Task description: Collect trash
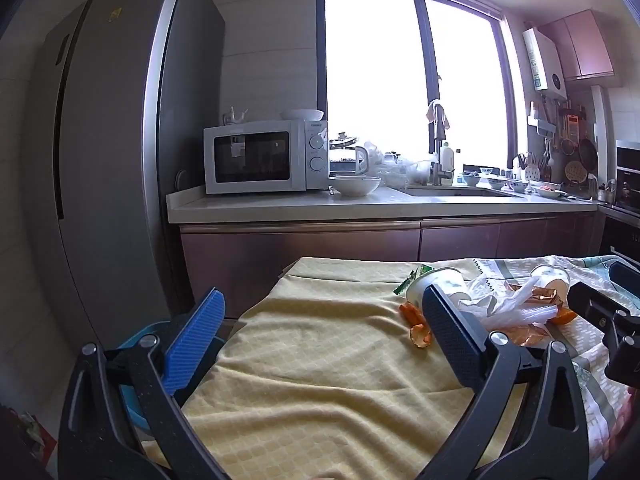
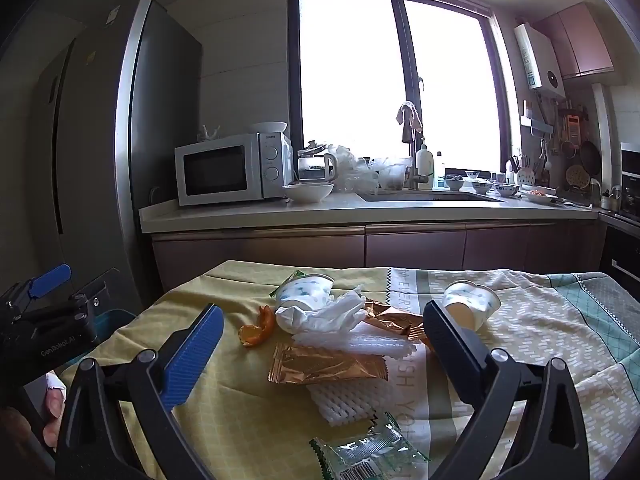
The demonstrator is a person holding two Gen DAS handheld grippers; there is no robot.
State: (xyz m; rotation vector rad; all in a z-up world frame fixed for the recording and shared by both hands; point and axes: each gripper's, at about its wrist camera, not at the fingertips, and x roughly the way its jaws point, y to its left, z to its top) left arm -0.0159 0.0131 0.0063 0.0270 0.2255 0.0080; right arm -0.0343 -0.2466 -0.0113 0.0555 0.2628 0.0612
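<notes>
Scene: a table (image 2: pixel 208 420) under a yellow and green cloth, with the trash heaped near its middle.
Left gripper (image 1: pixel 320 332): fingers wide apart, nothing between them but bare cloth; the heap lies at 2 o'clock from it.
Right gripper (image 2: pixel 324 344): fingers wide apart, nothing pressed; the heap lies between and just ahead of them, at 12 o'clock.
Cups: 2 paper cups tipped on their sides, 1 cup (image 2: pixel 304 292) at 11 o'clock in the right view, the other cup (image 2: pixel 474 304) at 1 o'clock, well apart. Likely light and easy to crush; best pinched across the rim wall, gently.
Tissue (image 2: pixel 332 312): crumpled white, touching the left cup. Soft, weightless; any fold will do.
Foam net (image 2: pixel 348 400): white fruit sleeve beneath the foil, with a 2nd piece (image 2: pixel 360 344) above it. Springy, light, snags readily; grip the middle.
Foil wrapper (image 2: pixel 324 366): copper, flat on the net. Probably slippery and thin; take a raised edge or corner.
Peel (image 2: pixel 256 330): orange, curled, at 10 o'clock of the heap. Soft, maybe moist; pinch the upstanding curl.
Clear wrapper (image 2: pixel 368 452): green-edged, nearest the right camera at 6 o'clock. Slick, flat; an edge lifts easiest.
Bin: a blue thing (image 1: pixel 132 396) shows behind the left finger; what it is I cannot tell.
Progress: nothing collected yet, by my judgement.
</notes>
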